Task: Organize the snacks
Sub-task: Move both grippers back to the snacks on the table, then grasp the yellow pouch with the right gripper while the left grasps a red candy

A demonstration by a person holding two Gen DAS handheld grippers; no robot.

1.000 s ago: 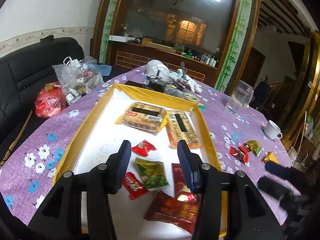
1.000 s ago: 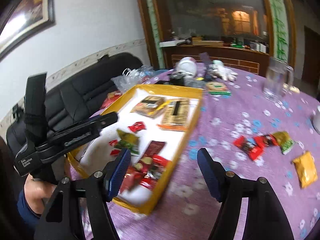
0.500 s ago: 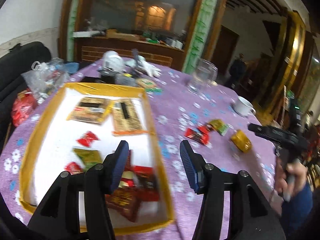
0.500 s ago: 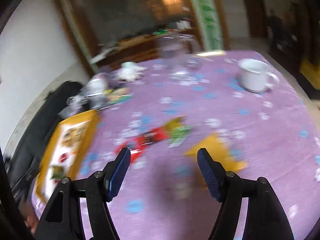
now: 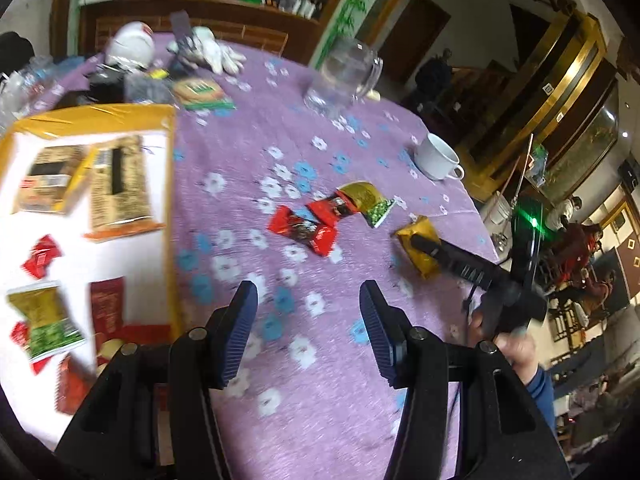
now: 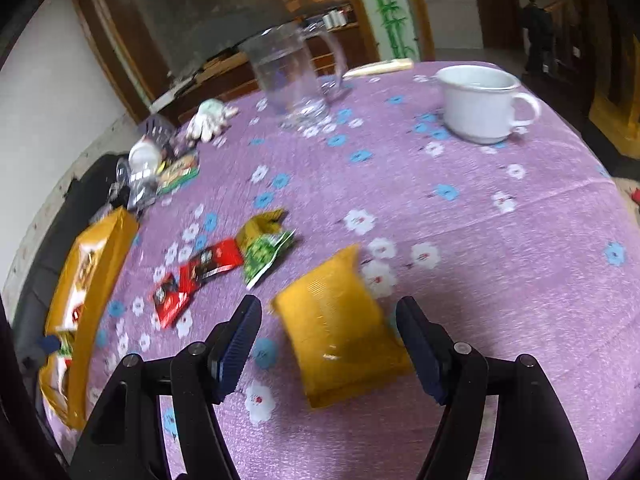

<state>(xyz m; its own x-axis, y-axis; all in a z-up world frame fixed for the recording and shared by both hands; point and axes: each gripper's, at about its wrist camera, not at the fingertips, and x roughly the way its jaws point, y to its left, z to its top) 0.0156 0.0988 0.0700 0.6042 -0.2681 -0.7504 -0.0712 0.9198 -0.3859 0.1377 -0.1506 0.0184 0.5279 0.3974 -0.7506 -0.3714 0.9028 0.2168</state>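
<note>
A yellow snack packet [image 6: 340, 328] lies flat on the purple flowered tablecloth between the open jaws of my right gripper [image 6: 328, 334]; it also shows in the left wrist view [image 5: 418, 246] under the right gripper's tip. Two red packets [image 6: 196, 276] and a green-yellow packet [image 6: 264, 246] lie to its left. The yellow-rimmed tray [image 5: 170, 184] with several snacks stands at the left. My left gripper [image 5: 308, 328] is open and empty above bare cloth right of the tray.
A glass pitcher [image 6: 296, 80] and a white cup [image 6: 480, 104] stand at the far side. White gloves [image 5: 212, 52], a white helmet-like object [image 5: 130, 46] and a green box [image 5: 202, 94] lie beyond the tray. The table edge curves at the right.
Both grippers swung right, away from the tray. My right gripper has come down around the yellow packet, which now lies between its open jaws.
</note>
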